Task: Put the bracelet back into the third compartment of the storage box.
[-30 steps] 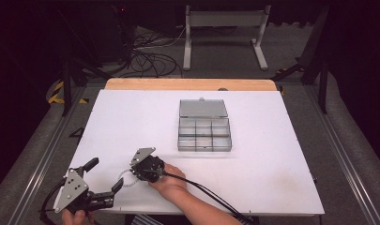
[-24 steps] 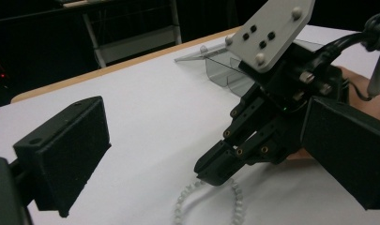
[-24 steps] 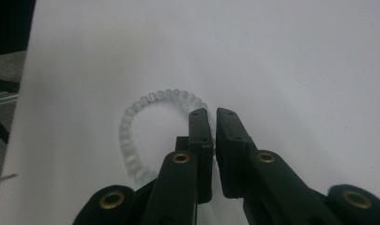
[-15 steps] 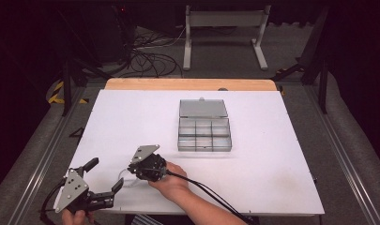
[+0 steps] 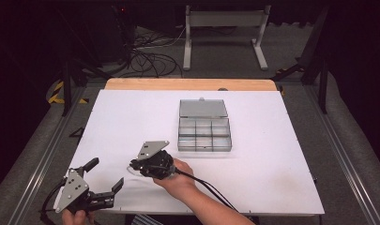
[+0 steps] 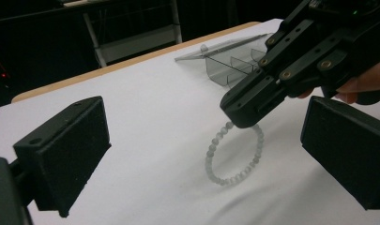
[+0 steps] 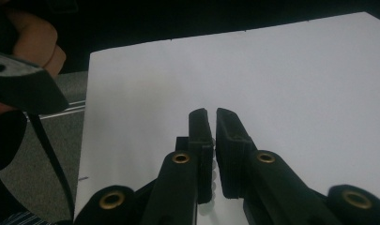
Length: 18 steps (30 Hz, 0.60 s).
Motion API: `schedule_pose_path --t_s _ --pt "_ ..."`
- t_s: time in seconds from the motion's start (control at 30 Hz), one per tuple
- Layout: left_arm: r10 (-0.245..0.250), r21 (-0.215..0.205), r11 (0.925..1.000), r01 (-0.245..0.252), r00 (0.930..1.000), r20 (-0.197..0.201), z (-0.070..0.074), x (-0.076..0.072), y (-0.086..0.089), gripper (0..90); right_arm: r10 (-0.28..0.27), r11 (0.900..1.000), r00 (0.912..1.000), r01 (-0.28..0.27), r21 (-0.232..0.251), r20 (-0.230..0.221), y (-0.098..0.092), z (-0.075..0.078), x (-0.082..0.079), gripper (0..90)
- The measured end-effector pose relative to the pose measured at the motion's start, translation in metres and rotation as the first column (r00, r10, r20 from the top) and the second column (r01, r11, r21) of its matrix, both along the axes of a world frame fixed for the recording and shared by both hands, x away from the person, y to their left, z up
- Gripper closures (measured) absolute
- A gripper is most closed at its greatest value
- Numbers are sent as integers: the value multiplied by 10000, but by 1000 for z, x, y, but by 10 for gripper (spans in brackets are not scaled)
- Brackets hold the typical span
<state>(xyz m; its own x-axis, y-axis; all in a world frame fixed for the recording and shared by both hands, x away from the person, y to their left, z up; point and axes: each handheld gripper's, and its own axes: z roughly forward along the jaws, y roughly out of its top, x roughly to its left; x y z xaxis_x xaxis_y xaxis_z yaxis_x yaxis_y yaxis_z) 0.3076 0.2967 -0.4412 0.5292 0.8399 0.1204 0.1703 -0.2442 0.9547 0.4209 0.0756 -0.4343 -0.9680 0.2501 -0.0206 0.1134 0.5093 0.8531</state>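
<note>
Bead bracelet (image 6: 234, 154), pale translucent ring, is gripped at its top by the right tool (image 6: 253, 110); its lower arc seems to rest on the white desk (image 6: 145, 117). In the right gripper view the jaws stand nearly closed w/ a few beads (image 7: 213, 176) pinched low in the slim gap. In the high view the bracelet (image 5: 133, 168) shows as a faint loop at the right tool (image 5: 133, 165) tip, tool pointing to the person's left, the right hand (image 5: 178, 176) behind it, cable trailing back along the forearm.

Left tool (image 5: 105, 176) sits at the near left corner of the desk (image 5: 272, 140), jaws spread wide, nothing between them, held by the left hand (image 5: 75, 216). From its own camera the bracelet lies ahead, between the two spread jaws but well beyond them, not touching; right tool comes in from upper right.

Clear compartment box (image 5: 204, 133), lid open & laid back, stands farther out, beyond the right tool & to its side, well apart from the bracelet. Can't tell if anything is in its cells.

Desk top is white w/ a wood strip (image 5: 190, 84) along the far edge. Past it: grey floor, cable tangle (image 5: 150, 61), white stand legs (image 5: 223, 33), dark surroundings. Metal rails (image 5: 42, 159) run along both desk sides.
</note>
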Motion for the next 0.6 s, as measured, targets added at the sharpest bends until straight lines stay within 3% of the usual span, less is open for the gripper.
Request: schedule_pose_path --t_s 0.6 --pt "-35 57 10000 35 10000 -9 0 0 0 23 -243 9987 9997 242 458 23 -24 24 1 860"
